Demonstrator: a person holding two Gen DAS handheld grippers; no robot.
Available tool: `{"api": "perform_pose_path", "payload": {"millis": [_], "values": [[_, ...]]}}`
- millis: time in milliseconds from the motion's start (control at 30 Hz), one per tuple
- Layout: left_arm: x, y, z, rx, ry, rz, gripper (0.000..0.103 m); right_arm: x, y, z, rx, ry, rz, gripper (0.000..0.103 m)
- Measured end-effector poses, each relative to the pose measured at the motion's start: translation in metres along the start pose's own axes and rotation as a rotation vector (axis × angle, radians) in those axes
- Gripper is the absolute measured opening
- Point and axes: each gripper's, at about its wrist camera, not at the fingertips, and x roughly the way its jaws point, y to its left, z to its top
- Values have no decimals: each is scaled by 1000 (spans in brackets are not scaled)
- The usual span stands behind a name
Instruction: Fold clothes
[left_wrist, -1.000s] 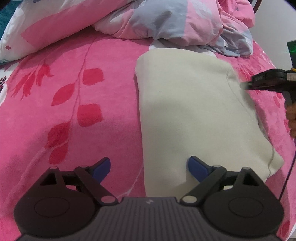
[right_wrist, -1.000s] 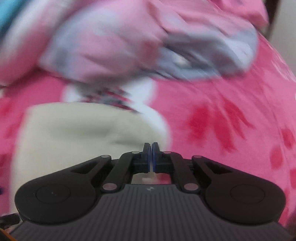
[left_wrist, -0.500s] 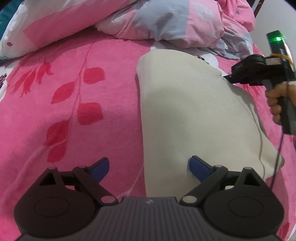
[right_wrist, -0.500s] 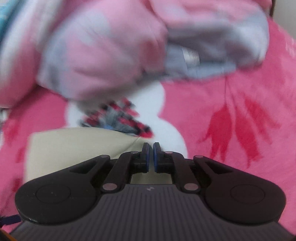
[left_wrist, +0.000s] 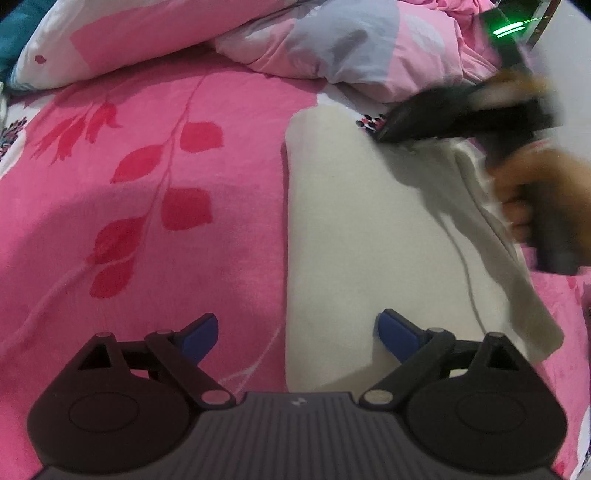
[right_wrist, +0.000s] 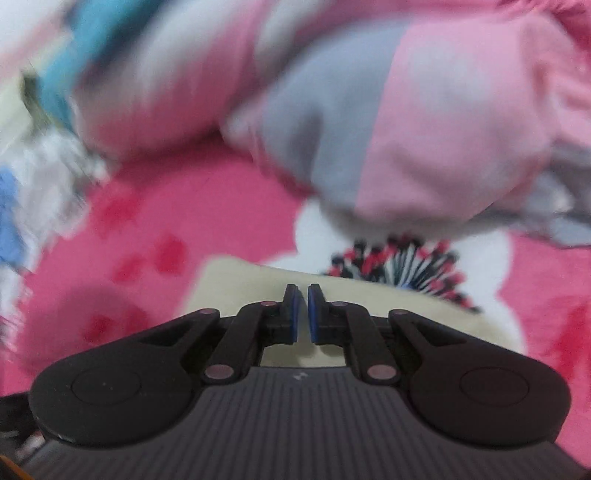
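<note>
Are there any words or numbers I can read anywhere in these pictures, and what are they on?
Readable words or numbers: none.
Left gripper: a tiny pale logo mark on its ribbed body, a symbol, not letters.
Right gripper: the same small mark, too small and blurred to read.
Green light on the right gripper's top: a glowing bar, no text.
Pink bedspread, cream garment, quilt: only patterns, no writing.

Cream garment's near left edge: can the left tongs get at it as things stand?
Probably yes. The left tongs stand open straddling that edge of the cream garment, nothing between; the right tongs are at the far edge.
</note>
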Motion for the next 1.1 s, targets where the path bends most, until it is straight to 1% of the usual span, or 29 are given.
{"api": "perform_pose_path", "payload": {"millis": [33,133,200,267,333,367,400,433,467,500,533,633,700,767,800,867,933,967,1033,1100], "values": [[0,0,0,-2,0,-2,95,8,3,1,-8,12,-24,0],[1,1,0,-11,5,-12,95,28,12,5,-34,44,-91,0],[0,4,-2,-31,5,-26,95,10,22,15,-51,19,-104,2],[1,8,-4,-65,7,-44,95,-15,29,24,-55,-57,-75,4],[2,10,-6,-87,4,-57,95,-36,43,28,-98,-111,1,4],[2,11,-7,-97,2,-62,95,-35,51,27,-125,-95,34,5],[2,10,-8,-100,-1,-64,95,-27,59,25,-153,-48,74,4],[2,10,-8,-96,-8,-60,95,-12,64,20,-178,4,79,3],[2,10,-8,-91,-14,-54,95,6,68,13,-204,37,50,4],[2,9,-7,-89,-21,-50,95,20,70,7,-213,35,41,3],[3,9,-5,-90,-17,-55,95,26,68,6,-189,21,47,3],[4,7,-4,-82,-8,-65,95,26,71,9,-146,9,42,3],[2,5,-6,-67,-12,-71,95,18,76,7,-185,6,27,3],[2,5,-6,-59,-9,-82,95,3,72,12,-161,6,36,3],[2,6,-6,-60,-7,-88,95,-11,70,14,-142,-7,39,5],[3,7,-7,-62,-5,-101,95,-34,68,15,-116,-33,56,5],[4,7,-7,-58,-9,-107,96,-32,69,10,-105,4,37,5],[5,8,-7,-56,-15,-108,96,-20,67,3,-102,41,17,5],[6,9,-7,-52,-27,-110,96,4,62,-12,-77,45,17,4],[6,9,-6,-48,-22,-124,97,3,61,-11,-35,28,27,3]]}}
